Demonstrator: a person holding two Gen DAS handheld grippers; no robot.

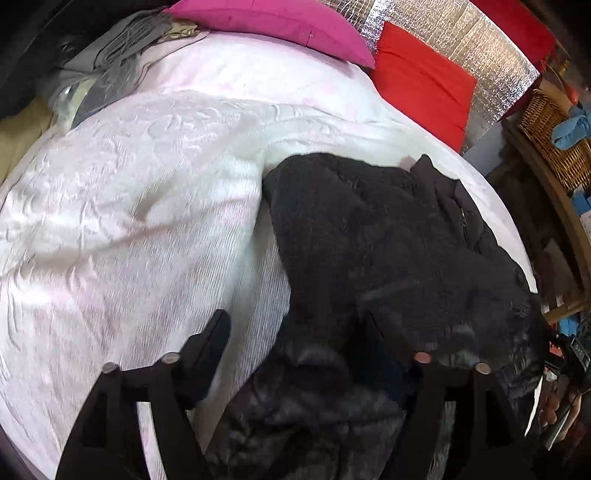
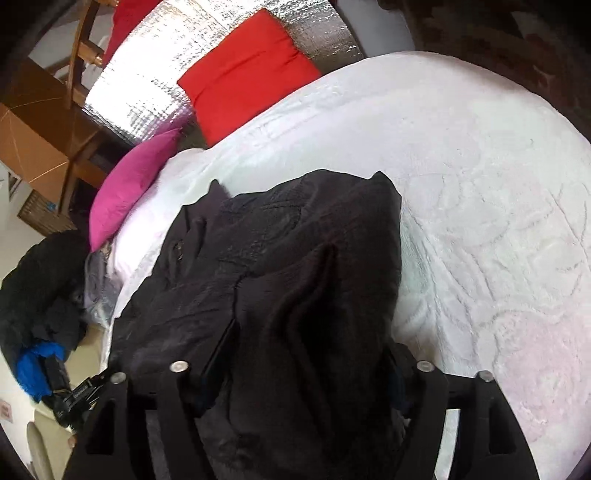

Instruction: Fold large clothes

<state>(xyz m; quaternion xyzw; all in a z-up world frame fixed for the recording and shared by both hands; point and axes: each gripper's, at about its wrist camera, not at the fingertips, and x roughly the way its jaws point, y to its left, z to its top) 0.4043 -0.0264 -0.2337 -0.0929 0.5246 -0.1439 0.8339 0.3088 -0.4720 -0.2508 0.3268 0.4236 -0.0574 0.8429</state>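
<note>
A large black jacket (image 1: 373,236) lies bunched on the white bedspread (image 1: 129,206). In the left wrist view my left gripper (image 1: 295,332) stands open, its left finger (image 1: 210,343) over the bedspread, its right finger hidden against the dark cloth; jacket fabric lies between the jaws. In the right wrist view the jacket (image 2: 280,258) fills the middle over the bedspread (image 2: 480,192). My right gripper (image 2: 306,343) has jacket fabric rising between its wide-set fingers; the fingertips are buried in cloth, so I cannot tell if it grips.
A magenta pillow (image 1: 280,26) and a red pillow (image 1: 421,81) lie at the bed's head against silver foil (image 1: 476,40). A wicker basket (image 1: 554,136) and wooden shelf stand at the right. Dark clothes (image 2: 40,280) are piled beside the bed.
</note>
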